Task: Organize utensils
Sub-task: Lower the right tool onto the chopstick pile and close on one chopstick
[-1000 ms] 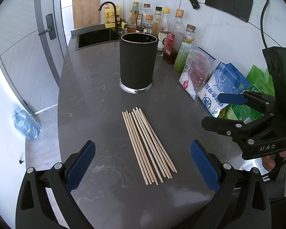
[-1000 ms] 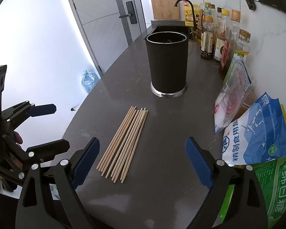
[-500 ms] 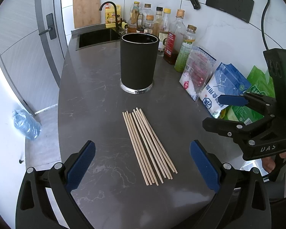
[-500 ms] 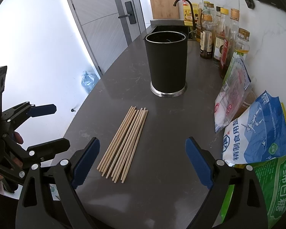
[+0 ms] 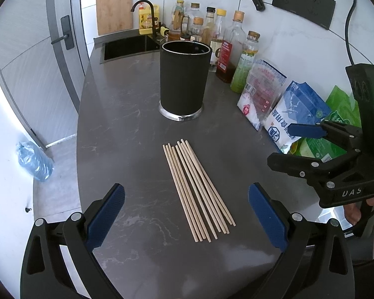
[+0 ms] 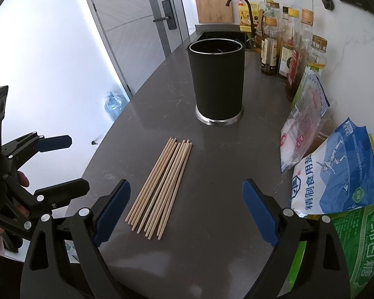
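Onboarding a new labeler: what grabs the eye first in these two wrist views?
First, the bundle of wooden chopsticks lying flat in the middle of the dark grey countertop, and the tall black utensil holder standing upright just beyond them. Both the left gripper and the right gripper are open and empty, near the chopsticks' close ends. Along the wall on the right stand bottles and a blue-and-white bag.

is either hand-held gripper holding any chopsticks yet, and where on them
Nothing is held. The left hand-held gripper and right hand-held gripper are both open and empty, and the wooden chopsticks lie untouched on the countertop.
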The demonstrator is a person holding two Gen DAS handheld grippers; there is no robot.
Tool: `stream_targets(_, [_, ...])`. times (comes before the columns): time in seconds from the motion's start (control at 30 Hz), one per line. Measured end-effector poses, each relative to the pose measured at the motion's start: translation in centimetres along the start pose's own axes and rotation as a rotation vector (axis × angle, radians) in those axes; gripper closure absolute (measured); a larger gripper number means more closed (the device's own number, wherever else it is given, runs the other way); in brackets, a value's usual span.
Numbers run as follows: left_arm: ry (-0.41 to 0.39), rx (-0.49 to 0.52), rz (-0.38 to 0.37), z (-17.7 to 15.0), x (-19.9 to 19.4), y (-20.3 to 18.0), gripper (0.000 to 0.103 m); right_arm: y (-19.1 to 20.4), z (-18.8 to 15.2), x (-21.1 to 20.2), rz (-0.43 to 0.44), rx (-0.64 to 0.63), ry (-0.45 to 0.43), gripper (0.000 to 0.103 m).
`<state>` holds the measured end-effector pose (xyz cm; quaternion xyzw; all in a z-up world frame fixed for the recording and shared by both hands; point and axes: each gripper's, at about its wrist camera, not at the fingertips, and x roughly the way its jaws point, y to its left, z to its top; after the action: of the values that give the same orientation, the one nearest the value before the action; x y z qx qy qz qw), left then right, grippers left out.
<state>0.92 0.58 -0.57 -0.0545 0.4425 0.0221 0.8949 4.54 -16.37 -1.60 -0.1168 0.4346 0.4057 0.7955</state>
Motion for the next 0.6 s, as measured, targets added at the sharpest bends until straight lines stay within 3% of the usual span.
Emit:
stream_targets(0.1, [0.008, -0.006, 0.002, -0.2, 0.2, 0.2, 0.006, -0.3, 0.2, 0.6, -0.007, 0.017, 0.024, 0.013])
stream_targets(0.33, [0.114, -0.058, 0.01, -0.4, 2.7, 2.7, 0.006, -1.4, 0.8, 4.1, 0.018, 0.11, 0.149, 0.013])
stream_targets(0.47, [0.159, -0.023, 0.029, -0.4, 3.8, 3.7, 0.006, -1.3, 1.2, 6.3, 0.044, 0.145, 0.206, 0.013])
stream_targets(0.6, [0.212, -0.009, 0.013, -0.7, 5.1, 4.8, 0.006, -1.3, 1.7, 8.8, 0.032, 0.162, 0.278, 0.036])
